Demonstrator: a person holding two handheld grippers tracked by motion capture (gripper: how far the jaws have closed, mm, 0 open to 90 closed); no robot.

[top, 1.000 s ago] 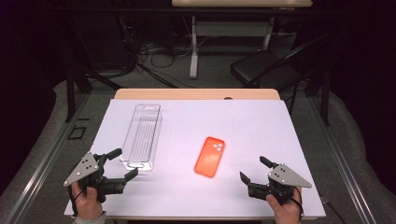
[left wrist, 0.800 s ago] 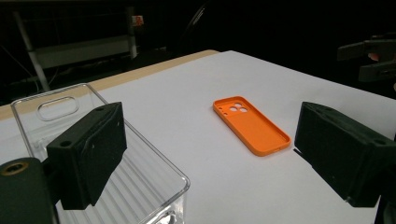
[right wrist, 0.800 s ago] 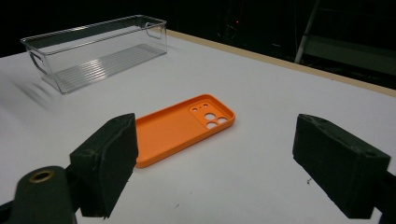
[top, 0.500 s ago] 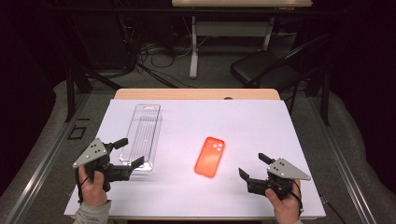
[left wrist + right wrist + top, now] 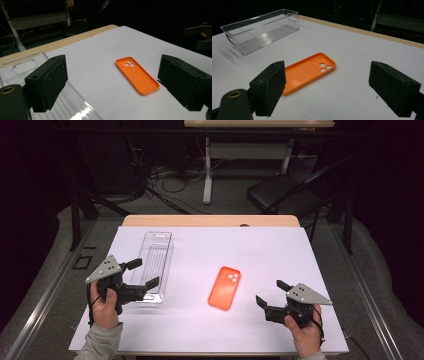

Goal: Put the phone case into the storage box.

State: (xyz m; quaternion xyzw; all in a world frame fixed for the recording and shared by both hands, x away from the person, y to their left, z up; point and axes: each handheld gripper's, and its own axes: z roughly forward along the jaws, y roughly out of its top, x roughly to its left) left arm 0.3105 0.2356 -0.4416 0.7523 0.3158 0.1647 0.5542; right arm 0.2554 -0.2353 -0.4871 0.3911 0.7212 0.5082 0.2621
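Note:
An orange phone case (image 5: 224, 287) lies inner side up on the white sheet, a little right of centre; it is also in the left gripper view (image 5: 137, 75) and the right gripper view (image 5: 308, 72). A clear plastic bin (image 5: 156, 252) stands lengthwise at the left (image 5: 262, 31). My left gripper (image 5: 144, 273) hovers open over the bin's near end, holding nothing, and its jaws (image 5: 113, 75) point across the sheet toward the case. My right gripper (image 5: 270, 292) is open and holds nothing; it stands just right of the case, apart from it, and its jaws frame the case (image 5: 328, 82).
The white sheet (image 5: 280, 255) covers a wooden table whose far edge (image 5: 210, 220) shows. Behind the table are a black chair (image 5: 280, 195), cables and a desk frame on the dark floor. The right gripper (image 5: 200, 35) appears far off in the left gripper view.
My left gripper has risen and moved forward and to the right, from the table's left front corner to over the bin's near end. The right gripper has barely moved.

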